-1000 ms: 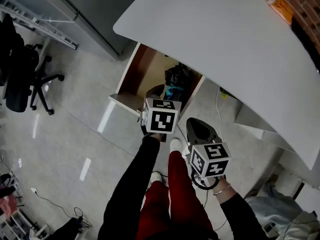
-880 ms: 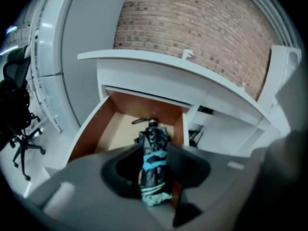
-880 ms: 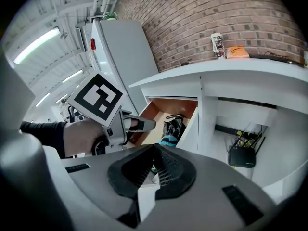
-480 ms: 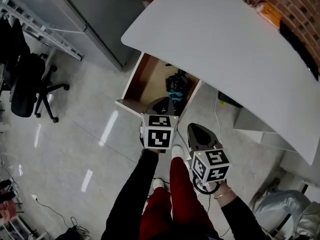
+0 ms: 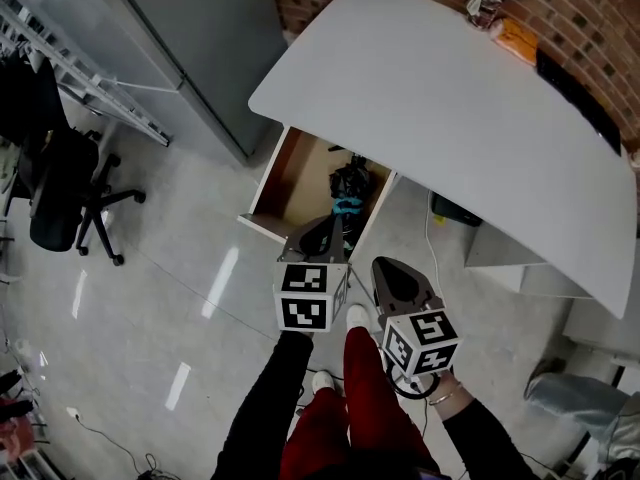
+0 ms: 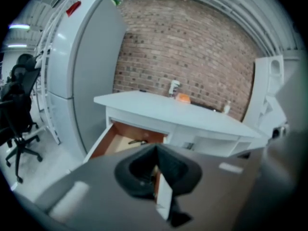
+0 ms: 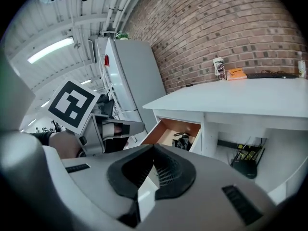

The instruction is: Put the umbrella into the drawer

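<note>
Black folded umbrella with teal strap (image 5: 348, 190) lies inside the open wood-lined drawer (image 5: 266, 190) under the white curved desk (image 5: 450, 98), against the drawer's right wall. Left gripper (image 5: 322, 230) is above the drawer's front edge, with the umbrella just beyond its tips and not touching. Its jaws have just been closing and meet with nothing between them. Right gripper (image 5: 396, 270) is further right, nearer the person, apart from the umbrella, jaws together and empty. Umbrella's long axis runs front to back along the drawer's depth; can't tell which end is the handle.
</note>
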Tool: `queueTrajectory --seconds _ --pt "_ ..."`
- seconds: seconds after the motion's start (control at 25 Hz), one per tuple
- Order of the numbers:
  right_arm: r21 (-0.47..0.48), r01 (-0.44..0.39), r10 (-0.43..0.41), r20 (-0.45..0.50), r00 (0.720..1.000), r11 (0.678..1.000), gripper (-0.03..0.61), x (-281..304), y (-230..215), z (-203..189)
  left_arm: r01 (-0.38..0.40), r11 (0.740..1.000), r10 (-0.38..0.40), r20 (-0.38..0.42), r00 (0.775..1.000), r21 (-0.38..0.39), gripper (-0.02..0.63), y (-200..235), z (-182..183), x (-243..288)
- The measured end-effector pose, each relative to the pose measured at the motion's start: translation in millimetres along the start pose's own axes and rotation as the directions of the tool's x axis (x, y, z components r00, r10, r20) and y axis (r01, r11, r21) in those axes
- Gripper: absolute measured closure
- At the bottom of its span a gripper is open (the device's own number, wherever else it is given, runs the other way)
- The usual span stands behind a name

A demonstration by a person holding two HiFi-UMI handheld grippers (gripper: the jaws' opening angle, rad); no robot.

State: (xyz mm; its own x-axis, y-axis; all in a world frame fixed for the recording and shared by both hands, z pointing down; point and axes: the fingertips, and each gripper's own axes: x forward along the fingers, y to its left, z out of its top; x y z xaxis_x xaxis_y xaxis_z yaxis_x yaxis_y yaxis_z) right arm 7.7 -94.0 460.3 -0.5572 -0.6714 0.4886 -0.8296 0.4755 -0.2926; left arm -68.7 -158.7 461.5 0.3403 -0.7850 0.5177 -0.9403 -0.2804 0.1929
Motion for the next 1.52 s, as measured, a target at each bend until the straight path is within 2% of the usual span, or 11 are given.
queueTrajectory --seconds 0.28,0.84,1.2,1.36,1.52 --pt "-0.010 -0.001 0.002 0.083 0.997 1.000 0.569 -23 12 19 -0.024 1.000 0.024 0.095 0.995 -0.003 0.611 -2 16 -44" --pt "-0.064 -0.002 0.014 0.186 0.982 0.998 0.571 -64 47 50 -0.021 1.000 0.020 0.219 0.975 0.003 0.611 -6 40 -128" --pt "-0.074 0.001 0.018 0.263 0.965 0.997 0.571 -94 67 63 -0.042 0.999 0.040 0.282 0.959 -0.002 0.611 3 41 -181" --pt "-0.106 0.009 0.023 0.292 0.956 0.994 0.571 -108 76 67 -0.067 0.998 0.065 0.295 0.953 -0.005 0.611 8 35 -205" --pt "-0.072 0.012 0.012 0.329 0.944 0.997 0.571 -124 76 70 -0.069 0.998 0.069 0.312 0.948 -0.010 0.611 11 32 -223"
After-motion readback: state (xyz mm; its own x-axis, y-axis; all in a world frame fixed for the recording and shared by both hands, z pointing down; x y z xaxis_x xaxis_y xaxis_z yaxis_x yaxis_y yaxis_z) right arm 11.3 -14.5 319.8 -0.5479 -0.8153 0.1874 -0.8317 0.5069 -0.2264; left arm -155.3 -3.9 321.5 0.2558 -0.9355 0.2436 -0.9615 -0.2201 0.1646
